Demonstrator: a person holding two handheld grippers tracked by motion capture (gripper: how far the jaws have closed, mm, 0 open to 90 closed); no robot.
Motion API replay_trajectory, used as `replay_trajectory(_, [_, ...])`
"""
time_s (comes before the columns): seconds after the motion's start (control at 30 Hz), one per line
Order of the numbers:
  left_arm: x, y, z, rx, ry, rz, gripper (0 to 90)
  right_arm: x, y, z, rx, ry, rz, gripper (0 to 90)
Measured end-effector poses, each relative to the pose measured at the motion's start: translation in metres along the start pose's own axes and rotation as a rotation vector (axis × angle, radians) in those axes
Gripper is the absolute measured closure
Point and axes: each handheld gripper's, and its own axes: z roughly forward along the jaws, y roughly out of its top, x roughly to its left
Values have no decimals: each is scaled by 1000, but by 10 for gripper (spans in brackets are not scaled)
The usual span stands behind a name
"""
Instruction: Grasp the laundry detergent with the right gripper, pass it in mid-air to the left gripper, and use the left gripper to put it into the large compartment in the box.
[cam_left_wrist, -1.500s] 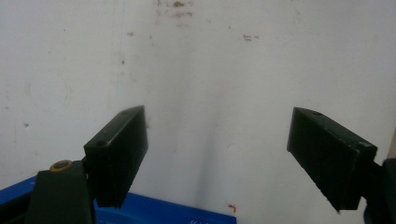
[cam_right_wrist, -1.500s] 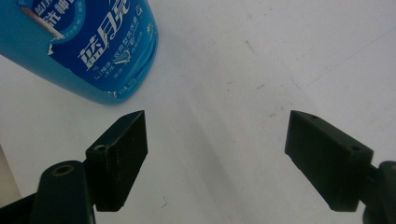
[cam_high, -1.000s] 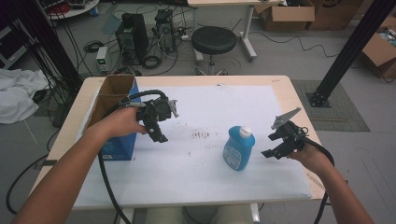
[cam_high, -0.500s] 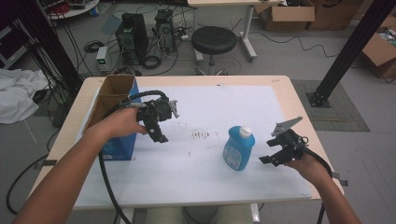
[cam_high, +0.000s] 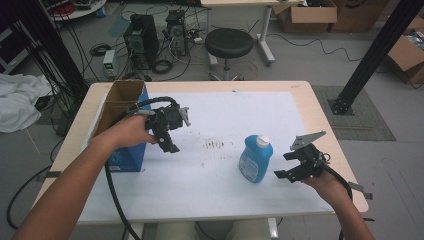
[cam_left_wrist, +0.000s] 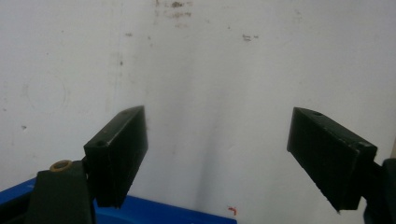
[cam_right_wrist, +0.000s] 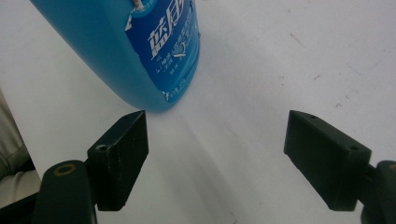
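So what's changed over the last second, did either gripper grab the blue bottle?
No grab. The right gripper drew back a little toward the table's near edge, away from the blue bottle; its jaws stand open and empty, the bottle just ahead of them. The bottle stayed upright where it was. The left gripper kept still, open, beside the cardboard box.

The bottle (cam_high: 255, 159) is bright blue with a white cap and a blue label bearing white characters; the table (cam_high: 300, 88) is pale wood under a white sheet (cam_high: 240, 115) flecked with small dark smudges; the box (cam_high: 119, 131) is blue outside, plain brown cardboard within; both grippers — left (cam_high: 170, 135) and right (cam_high: 295, 165) — are black, the right topped by a grey plate.
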Motion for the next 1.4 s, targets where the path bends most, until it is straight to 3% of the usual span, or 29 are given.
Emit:
replay_trajectory(0.23, [0, -1, 0, -4, 3, 1, 210, 9, -5, -2, -51, -12, 34, 216])
replay_trajectory(0.47, [0, -1, -1, -6, 4, -2, 210, 28, -11, -6, -145, -19, 47, 216])
replay_trajectory(0.67, [1, -1, 0, -2, 3, -1, 210, 47, -20, -7, -269, -42, 76, 215])
replay_trajectory(0.7, [1, -1, 0, -2, 3, -1, 210, 47, -20, -7, -269, -42, 76, 215])
replay_trajectory(0.73, [1, -1, -1, 3, 4, 3, 210, 51, -22, -8, -307, -56, 85, 210])
replay_trajectory(0.8, [1, -2, -1, 2, 5, 3, 210, 52, -23, -8, -319, -62, 87, 210])
replay_trajectory(1.0, [2, -2, 0, 1, 4, -3, 210, 65, -21, -13, -425, -115, 104, 204])
replay_trajectory(1.4, [2, -2, 0, 1, 2, -3, 210, 79, -17, -9, -507, -172, 130, 205])
